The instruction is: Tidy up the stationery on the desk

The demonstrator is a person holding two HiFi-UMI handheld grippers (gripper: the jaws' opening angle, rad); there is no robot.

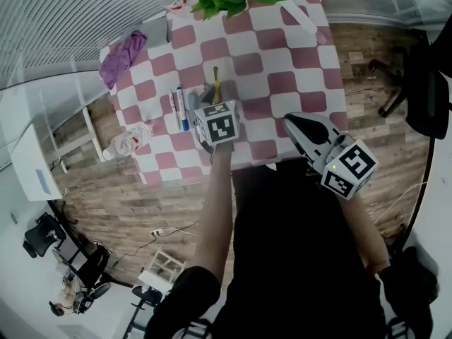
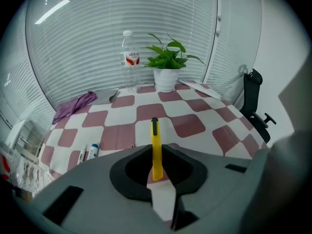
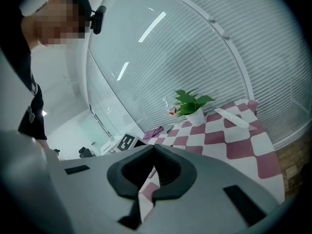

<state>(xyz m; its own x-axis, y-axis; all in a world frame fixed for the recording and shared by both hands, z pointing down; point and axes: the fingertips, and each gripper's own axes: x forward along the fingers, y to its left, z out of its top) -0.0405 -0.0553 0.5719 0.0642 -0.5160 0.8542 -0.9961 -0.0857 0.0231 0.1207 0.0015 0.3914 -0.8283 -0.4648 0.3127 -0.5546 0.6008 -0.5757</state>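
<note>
Cutter point(image 2: 155, 136), yellow, sits pinched in the left claw point(image 2: 155, 152); the right claw point(image 3: 153, 149) is pressed together, empty.

Looks like an office to me. Straight ahead of the left gripper point(image 2: 155, 149) is a desk point(image 2: 192, 125) with a checked cloth, and past it a wall of glass panels point(image 2: 234, 43) covered by slatted blinds point(image 2: 87, 48). Off to that gripper's right stands a black swivel chair point(image 2: 253, 99). More rolling chairs point(image 1: 39, 235) sit well behind and left of it on the wood-look floor point(image 1: 127, 203).
</note>
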